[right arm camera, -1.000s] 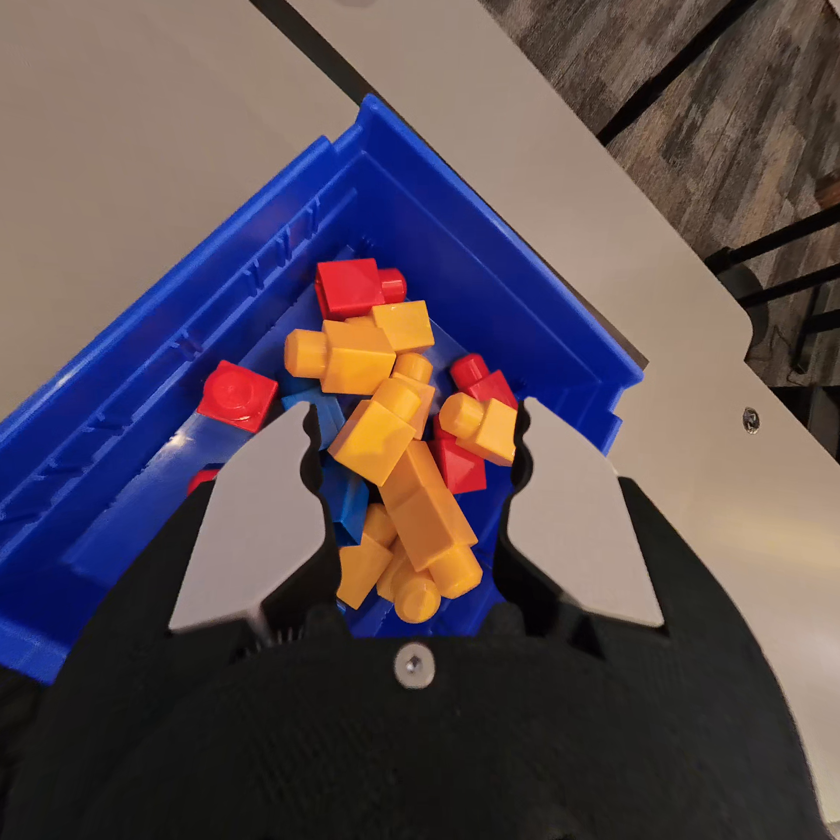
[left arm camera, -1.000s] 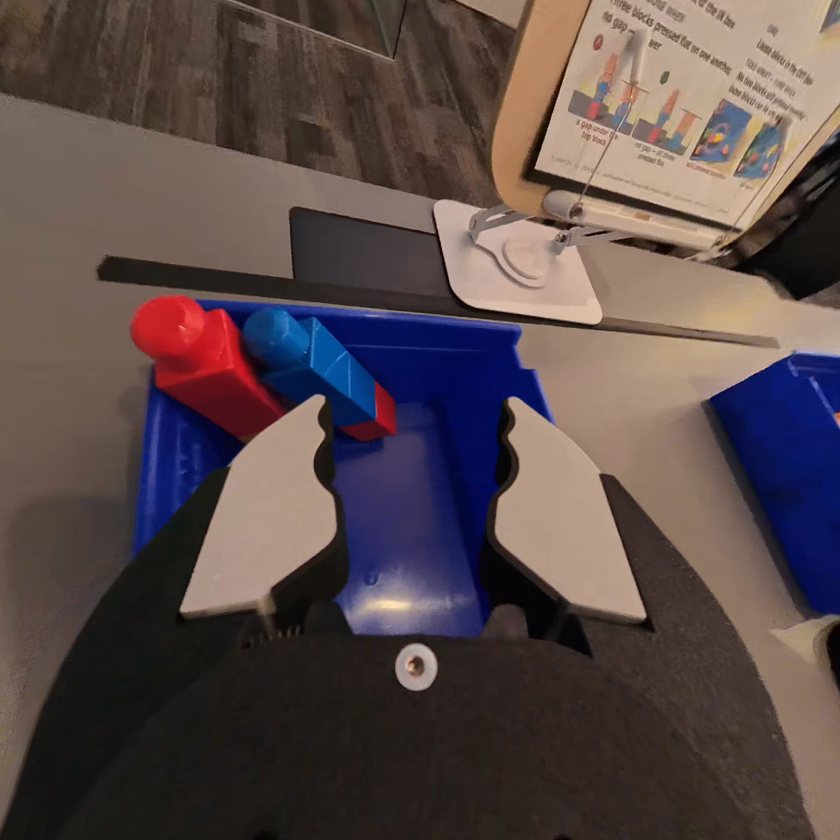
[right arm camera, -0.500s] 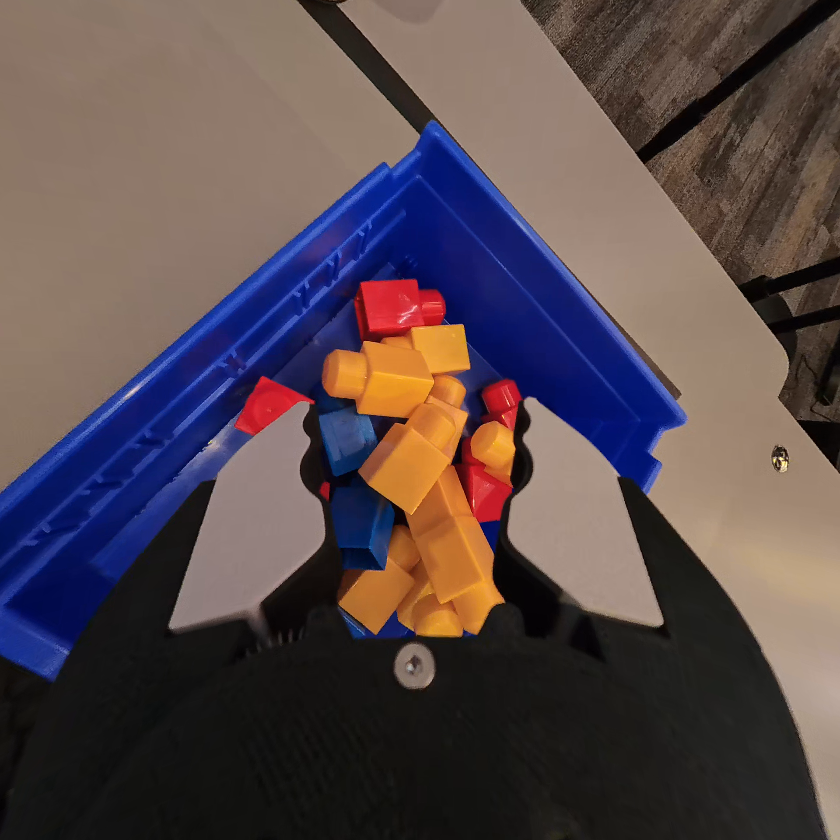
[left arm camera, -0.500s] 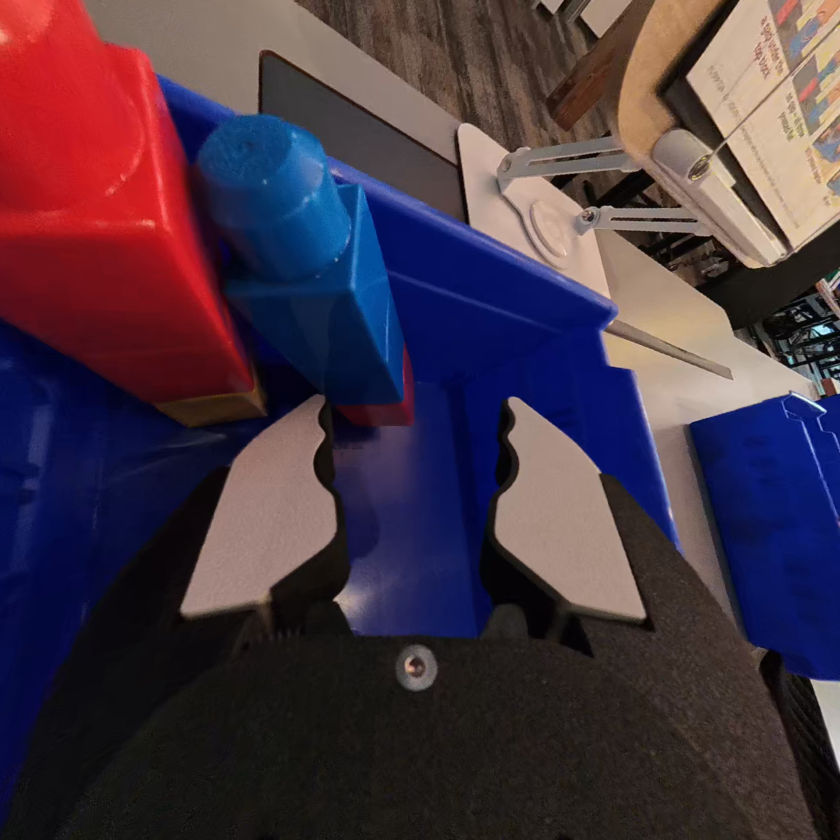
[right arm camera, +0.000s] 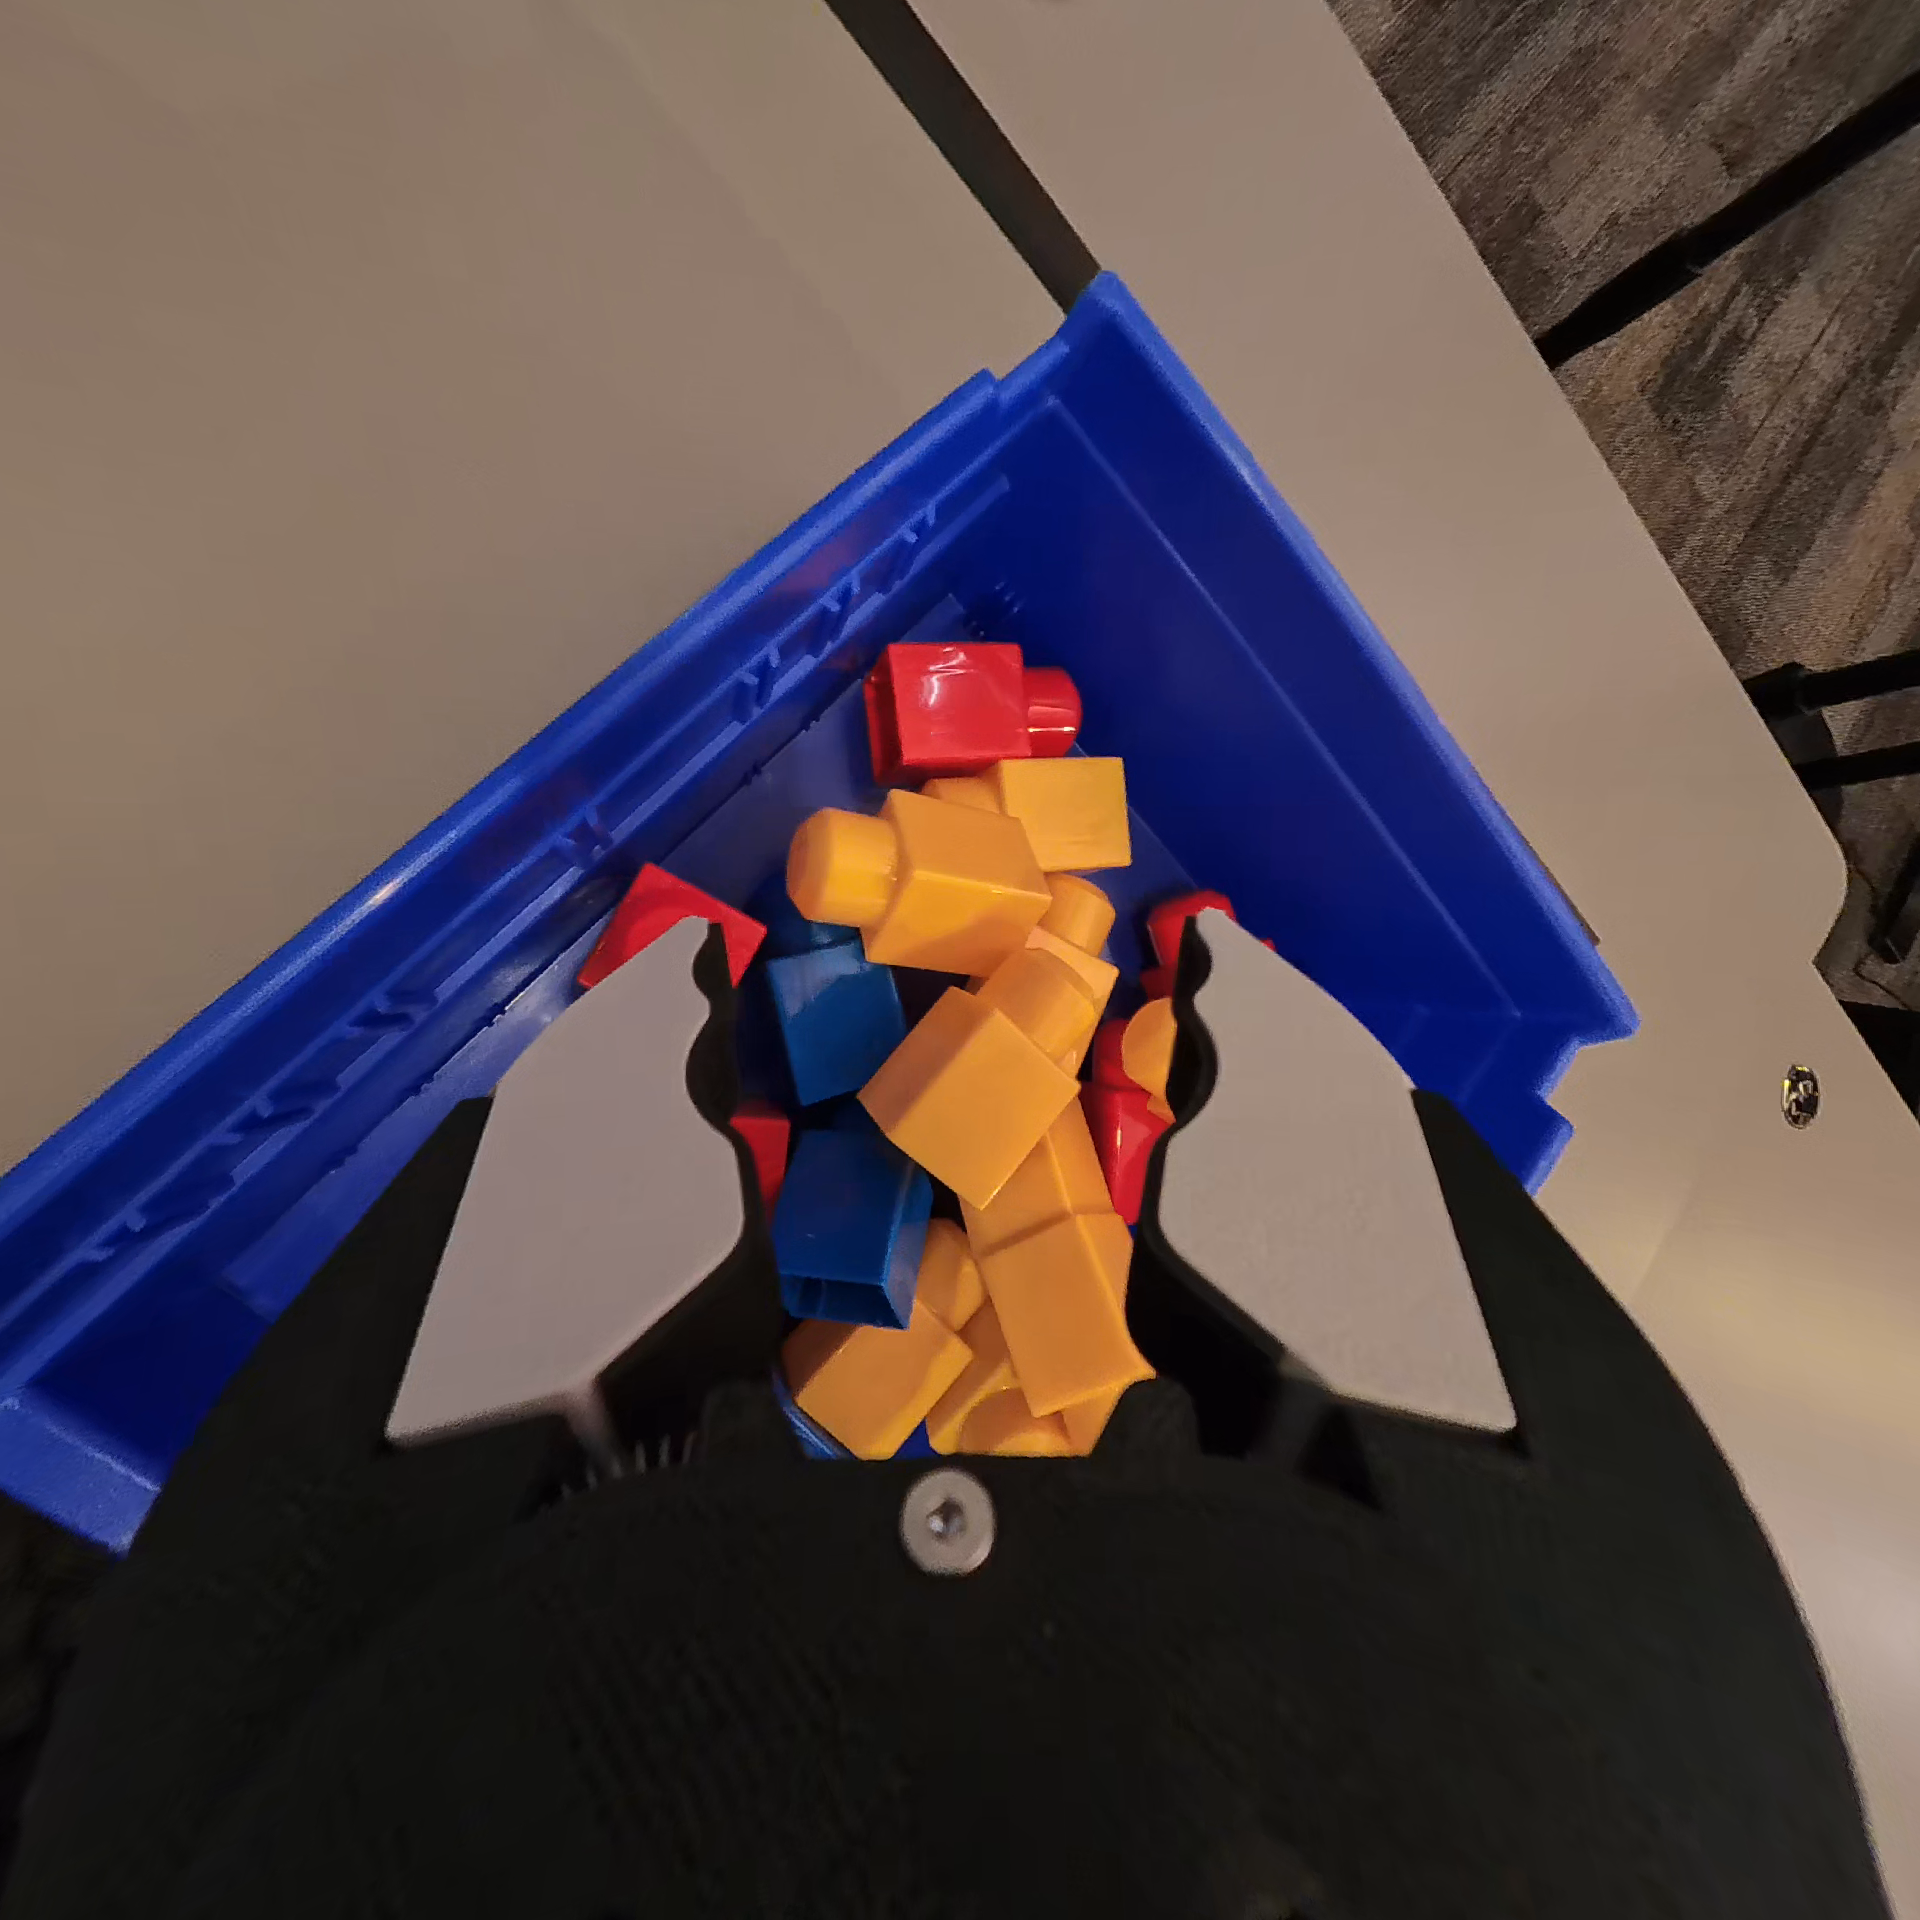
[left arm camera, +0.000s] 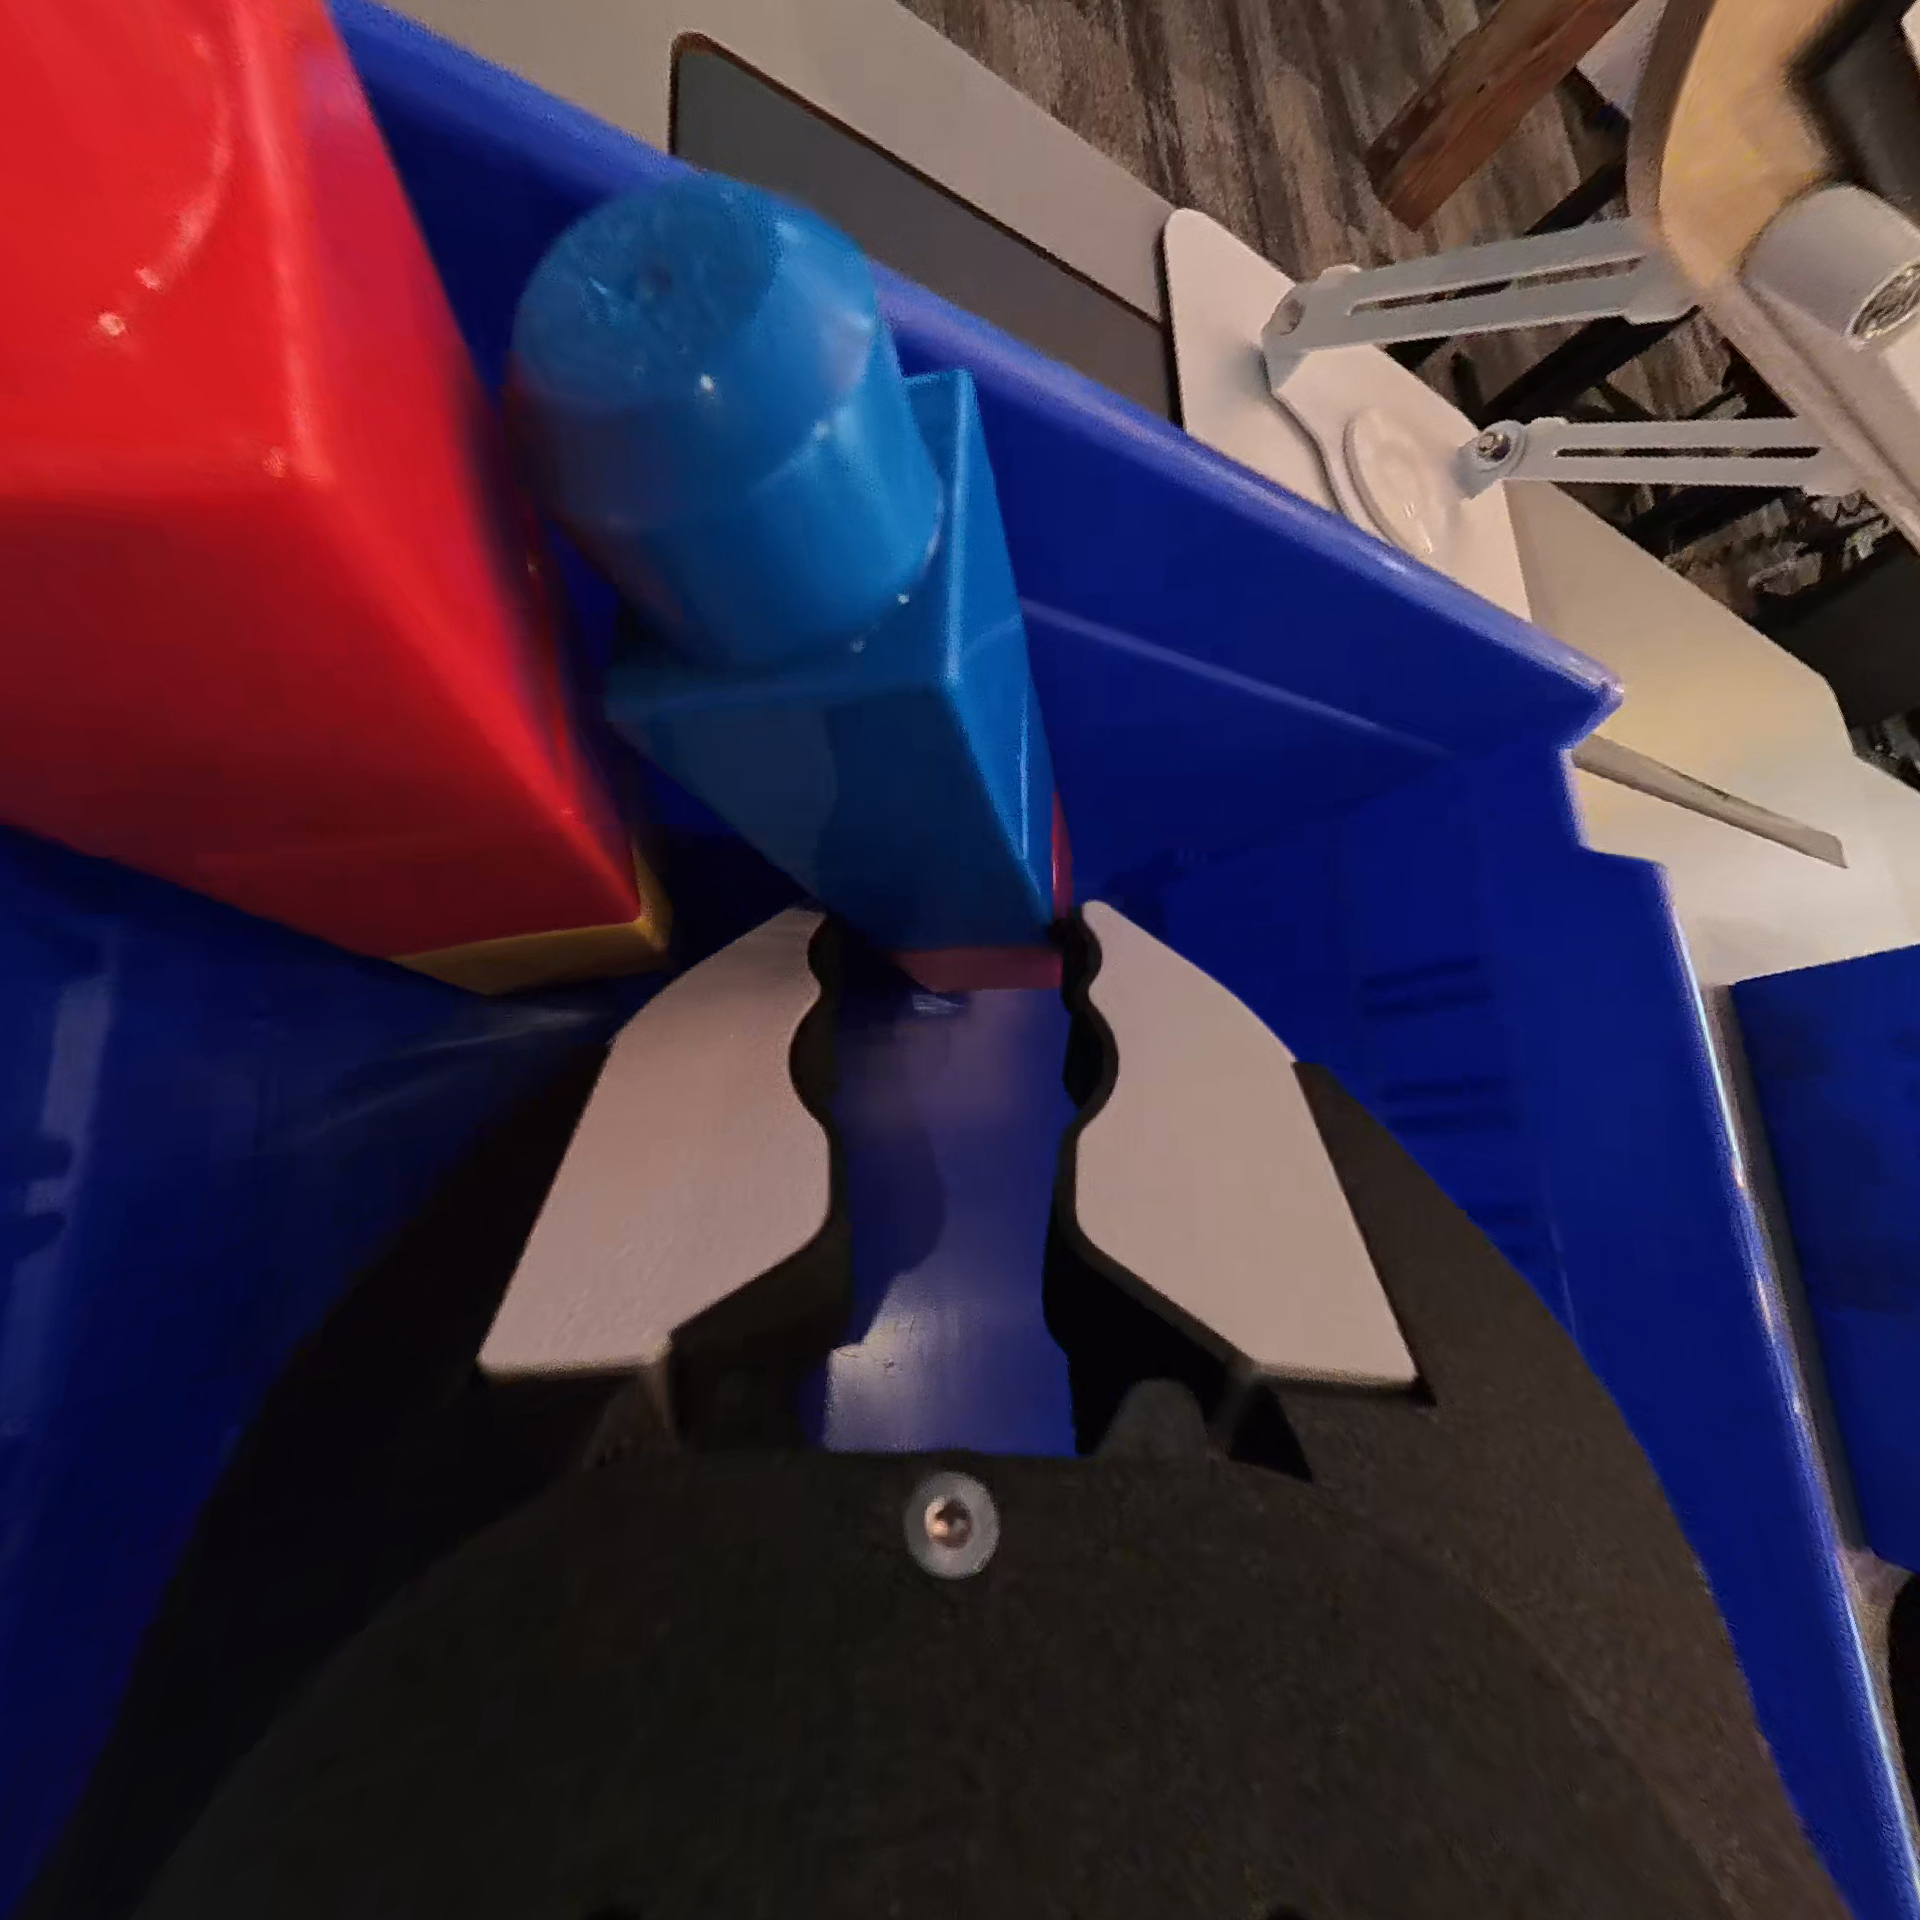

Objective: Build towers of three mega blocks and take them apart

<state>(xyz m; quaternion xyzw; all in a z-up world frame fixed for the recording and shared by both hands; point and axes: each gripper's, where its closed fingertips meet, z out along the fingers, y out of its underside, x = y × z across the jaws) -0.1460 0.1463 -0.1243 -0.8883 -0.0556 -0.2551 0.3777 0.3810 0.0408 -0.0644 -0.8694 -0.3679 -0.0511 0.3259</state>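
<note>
In the left wrist view, two towers lean inside a blue bin [left arm camera: 1247,727]: a red tower [left arm camera: 260,520] with a yellow block [left arm camera: 540,951] at its base, and a blue tower [left arm camera: 831,748] with a red block [left arm camera: 987,968] at its base. My left gripper [left arm camera: 945,935] is low in the bin with that red base block between its fingertips. The right pad touches it, but a small gap shows at the left pad, so nothing is gripped. My right gripper [right arm camera: 951,935] is wide open and empty, above another blue bin [right arm camera: 1299,727] of loose yellow [right arm camera: 966,883], red [right arm camera: 945,707] and blue [right arm camera: 831,1018] blocks.
A white stand base [left arm camera: 1351,416] with a paper holder is behind the left bin, next to a dark mat [left arm camera: 883,239]. A second blue bin [left arm camera: 1829,1143] is at the right. The grey table [right arm camera: 416,416] ends at the right, with floor beyond.
My left gripper moved down into the bin, close up to the blue tower, and its jaws narrowed around the tower's base. My right gripper drifted a little over the loose blocks and stayed open.
</note>
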